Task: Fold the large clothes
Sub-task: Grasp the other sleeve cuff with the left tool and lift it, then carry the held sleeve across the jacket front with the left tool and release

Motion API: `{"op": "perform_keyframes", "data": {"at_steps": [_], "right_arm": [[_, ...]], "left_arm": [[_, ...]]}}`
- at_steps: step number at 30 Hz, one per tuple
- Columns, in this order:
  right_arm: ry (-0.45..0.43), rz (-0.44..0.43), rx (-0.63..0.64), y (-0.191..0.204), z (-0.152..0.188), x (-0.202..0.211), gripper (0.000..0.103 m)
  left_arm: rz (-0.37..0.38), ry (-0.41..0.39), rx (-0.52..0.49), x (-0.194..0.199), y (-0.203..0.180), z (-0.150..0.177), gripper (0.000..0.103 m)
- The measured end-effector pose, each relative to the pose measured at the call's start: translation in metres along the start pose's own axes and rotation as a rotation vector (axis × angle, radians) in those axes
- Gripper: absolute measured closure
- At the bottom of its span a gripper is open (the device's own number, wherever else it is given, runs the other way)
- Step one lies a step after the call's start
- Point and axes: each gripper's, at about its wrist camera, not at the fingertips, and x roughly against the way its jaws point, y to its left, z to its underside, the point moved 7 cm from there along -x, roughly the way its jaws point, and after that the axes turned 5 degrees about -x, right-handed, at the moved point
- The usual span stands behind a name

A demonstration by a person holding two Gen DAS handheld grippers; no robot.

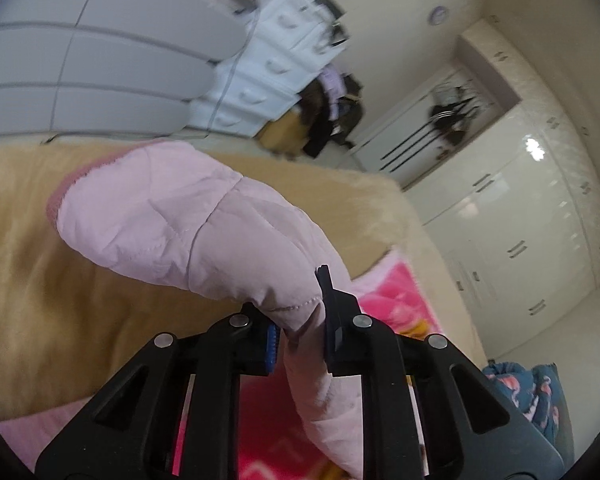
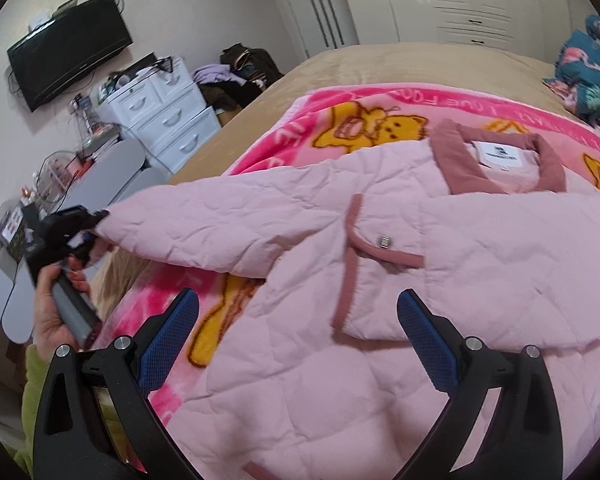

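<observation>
Sleeve (image 1: pixel 188 220) pinched by left hand-held gripper (image 1: pixel 300 332) above blanket (image 2: pixel 340 92).

jacket (image 2: pixel 300 232): matt quilted cloth | blanket (image 2: pixel 328 104): fleecy | wardrobe (image 1: pixel 512 216): glossy

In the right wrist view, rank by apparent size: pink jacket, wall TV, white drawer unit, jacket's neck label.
1. pink jacket, by far the largest.
2. wall TV and white drawer unit look alike in size, and both stand far off, so I leave them unranked.
3. neck label, smallest.
</observation>
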Motion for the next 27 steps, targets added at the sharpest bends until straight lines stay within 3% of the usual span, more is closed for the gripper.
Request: {"op": "perform_keyframes", "data": {"at_steps": [8, 17, 27], "right_arm": [[-0.015, 0.042, -0.100, -0.044, 0.010, 0.021, 0.004], [-0.042, 0.080, -0.169, -0.085, 0.015, 0.041, 0.004], [-0.059, 0.071, -0.222, -0.120, 0.017, 0.066, 0.004]], "left_arm": [[0.135, -0.074, -0.090, 0.033, -0.074, 0.002, 0.094], [0.275, -0.094, -0.209, 0.061, -0.143, 0.021, 0.094], [0.327, -0.075, -0.391, 0.084, -0.204, 0.065, 0.094]]}}
